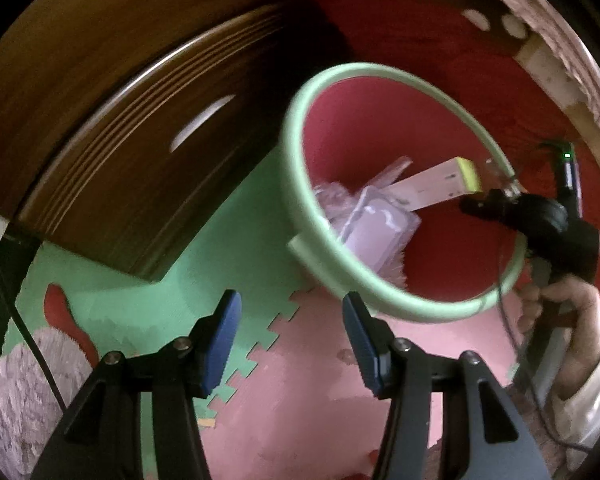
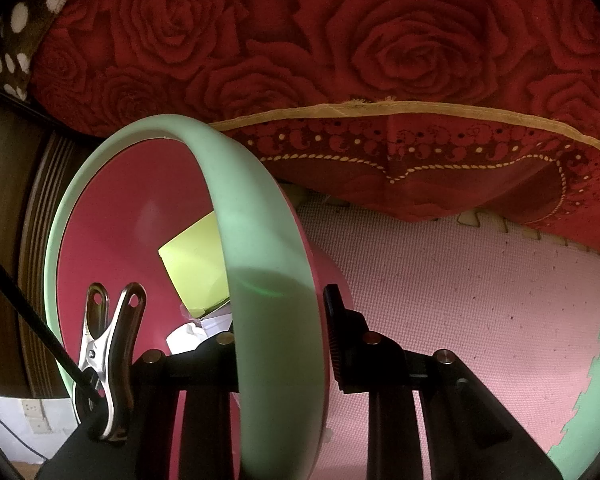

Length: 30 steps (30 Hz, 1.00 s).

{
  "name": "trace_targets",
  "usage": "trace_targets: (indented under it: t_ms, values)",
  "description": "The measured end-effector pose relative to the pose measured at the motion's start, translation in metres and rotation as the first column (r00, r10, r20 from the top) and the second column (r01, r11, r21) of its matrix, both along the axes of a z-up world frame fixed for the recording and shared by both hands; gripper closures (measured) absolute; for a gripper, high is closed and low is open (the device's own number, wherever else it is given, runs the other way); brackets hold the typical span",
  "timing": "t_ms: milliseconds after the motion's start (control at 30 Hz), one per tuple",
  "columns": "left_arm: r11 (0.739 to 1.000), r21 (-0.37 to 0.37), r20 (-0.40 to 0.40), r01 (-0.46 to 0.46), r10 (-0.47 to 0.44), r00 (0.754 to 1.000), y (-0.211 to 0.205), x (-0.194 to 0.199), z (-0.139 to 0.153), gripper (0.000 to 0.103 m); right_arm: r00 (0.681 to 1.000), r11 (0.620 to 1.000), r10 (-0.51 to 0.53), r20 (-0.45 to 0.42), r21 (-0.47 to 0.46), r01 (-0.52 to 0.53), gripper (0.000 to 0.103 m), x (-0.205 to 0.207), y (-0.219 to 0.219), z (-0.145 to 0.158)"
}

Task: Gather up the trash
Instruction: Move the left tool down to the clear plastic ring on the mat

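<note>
- Down on the foam floor mat [image 1: 312, 380], the pink bin [image 1: 440, 248] with a mint-green rim is sitting beside a dark wooden cabinet [image 1: 120, 168] and a red rose-patterned bedspread [image 2: 380, 60].
- Inside the bin, trash is lying in a heap: a long white box with a yellow-green end [image 1: 448, 184] is leaning over clear plastic packaging [image 1: 376, 228]; how deep the pile goes is hidden by the near rim.
- From the right wrist view, the right gripper [image 2: 280, 336] is clamping the bin's rim, one finger inside and one outside; the inner finger is mostly hidden behind the rim.
- A metal clip [image 2: 108, 356] is standing on that gripper's body, its lower end cut off.
- The left gripper [image 1: 292, 340] is hovering over the mat just short of the bin, blue pads [image 1: 224, 340] standing apart with nothing between them.
- A hand [image 1: 564, 320] in a pale sleeve is holding the right gripper's handle.
</note>
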<state>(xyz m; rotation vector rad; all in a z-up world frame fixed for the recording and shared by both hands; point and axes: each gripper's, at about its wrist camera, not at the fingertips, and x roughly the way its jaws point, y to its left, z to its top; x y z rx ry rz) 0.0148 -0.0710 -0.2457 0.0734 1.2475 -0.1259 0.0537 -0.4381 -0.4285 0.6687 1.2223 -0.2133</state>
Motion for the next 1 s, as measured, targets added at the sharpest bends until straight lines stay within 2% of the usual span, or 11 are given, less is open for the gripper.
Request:
trace_targets:
  t_ms: [200, 367, 600, 1000]
  values:
    - [0.998, 0.009, -0.059, -0.070, 0.070, 0.996, 0.020, -0.005, -0.023, 0.048, 1.000, 1.000, 0.000, -0.002, 0.000, 0.000, 0.077, 0.000, 0.000, -0.001]
    - [0.994, 0.041, -0.121, -0.100, 0.104, 0.987, 0.027, -0.013, -0.056, 0.048, 1.000, 1.000, 0.000, -0.001, 0.000, 0.000, 0.077, 0.000, 0.000, -0.001]
    - [0.994, 0.101, -0.210, -0.035, 0.055, 0.976, 0.018, -0.031, -0.104, 0.048, 1.000, 1.000, -0.001, -0.001, 0.000, 0.001, 0.077, 0.000, 0.000, -0.001]
    - [0.992, 0.129, -0.250, 0.006, 0.026, 0.968, 0.012, -0.036, -0.135, 0.048, 1.000, 1.000, -0.001, -0.002, 0.001, 0.001, 0.077, 0.000, -0.001, -0.001]
